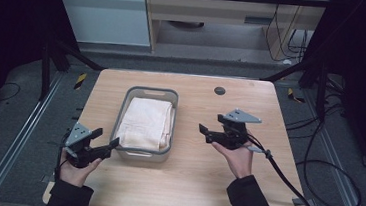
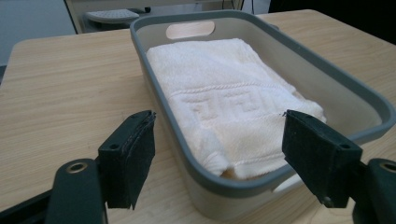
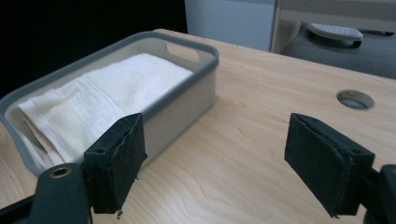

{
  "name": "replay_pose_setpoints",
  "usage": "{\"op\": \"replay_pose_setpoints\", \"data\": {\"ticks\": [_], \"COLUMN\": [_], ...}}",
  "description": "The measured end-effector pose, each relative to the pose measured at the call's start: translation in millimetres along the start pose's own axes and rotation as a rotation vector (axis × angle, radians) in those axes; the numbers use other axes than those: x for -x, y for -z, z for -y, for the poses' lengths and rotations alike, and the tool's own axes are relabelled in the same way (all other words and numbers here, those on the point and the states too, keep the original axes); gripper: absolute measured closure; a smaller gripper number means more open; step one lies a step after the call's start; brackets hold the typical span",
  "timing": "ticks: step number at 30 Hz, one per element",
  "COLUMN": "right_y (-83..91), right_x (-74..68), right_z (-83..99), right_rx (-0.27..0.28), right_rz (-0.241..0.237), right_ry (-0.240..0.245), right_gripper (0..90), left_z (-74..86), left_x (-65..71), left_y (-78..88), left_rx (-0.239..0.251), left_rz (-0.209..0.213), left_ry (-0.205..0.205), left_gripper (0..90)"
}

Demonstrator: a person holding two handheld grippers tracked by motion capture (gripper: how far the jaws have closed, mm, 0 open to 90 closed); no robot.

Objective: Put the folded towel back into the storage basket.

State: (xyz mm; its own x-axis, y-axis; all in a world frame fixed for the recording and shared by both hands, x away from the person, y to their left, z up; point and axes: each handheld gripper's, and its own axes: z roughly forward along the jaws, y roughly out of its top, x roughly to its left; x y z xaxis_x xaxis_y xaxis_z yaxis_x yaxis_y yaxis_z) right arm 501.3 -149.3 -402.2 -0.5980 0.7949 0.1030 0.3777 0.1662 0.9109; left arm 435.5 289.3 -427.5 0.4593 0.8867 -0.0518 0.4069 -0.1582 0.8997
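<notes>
High view: both hands level, left gripper (image 1: 101, 141) and right gripper (image 1: 207, 133) jaws apart (nothing held), flanking the basket (image 1: 130, 96).

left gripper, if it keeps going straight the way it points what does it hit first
Probably the near rim of the bin: the left gripper has open jaws that straddle that corner, with the folded towel just behind it. How far off the rim is, is unclear.
</notes>
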Motion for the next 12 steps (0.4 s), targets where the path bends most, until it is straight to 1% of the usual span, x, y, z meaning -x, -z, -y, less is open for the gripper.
{"op": "replay_pose_setpoints", "data": {"ticks": [1, 3, 5, 9, 10, 11, 12], "right_y": [0.0, 8.8, 17.0, 31.2, 38.0, 38.0, 41.2], "right_x": [0.0, 7.3, 14.9, 30.3, 37.6, 37.6, 41.1], "right_z": [0.0, 9.5, 19.0, 37.3, 46.8, 46.8, 51.7], "right_rx": [0.000, -0.003, -0.007, -0.028, -0.040, -0.040, -0.048], "right_rz": [0.000, 0.006, 0.023, 0.061, 0.085, 0.085, 0.093], "right_ry": [0.000, -0.010, -0.021, -0.029, -0.029, -0.029, -0.032], "right_gripper": [20.3, 19.0, 17.9, 16.6, 16.2, 16.2, 16.1], "left_z": [0.0, 4.5, 9.7, 19.5, 21.9, 24.1, 26.2], "left_x": [0.0, -2.0, -4.2, -7.8, -8.7, -9.9, -11.0], "left_y": [0.0, 1.9, 2.9, 3.8, 3.7, 3.6, 3.3], "left_rx": [0.000, -0.004, 0.001, -0.025, -0.031, -0.040, -0.046], "left_rz": [0.000, -0.006, -0.016, -0.026, -0.028, -0.030, -0.032], "left_ry": [0.000, -0.003, -0.022, -0.047, -0.052, -0.054, -0.053], "left_gripper": [23.7, 23.2, 21.7, 20.6, 19.9, 19.9, 19.8]}}
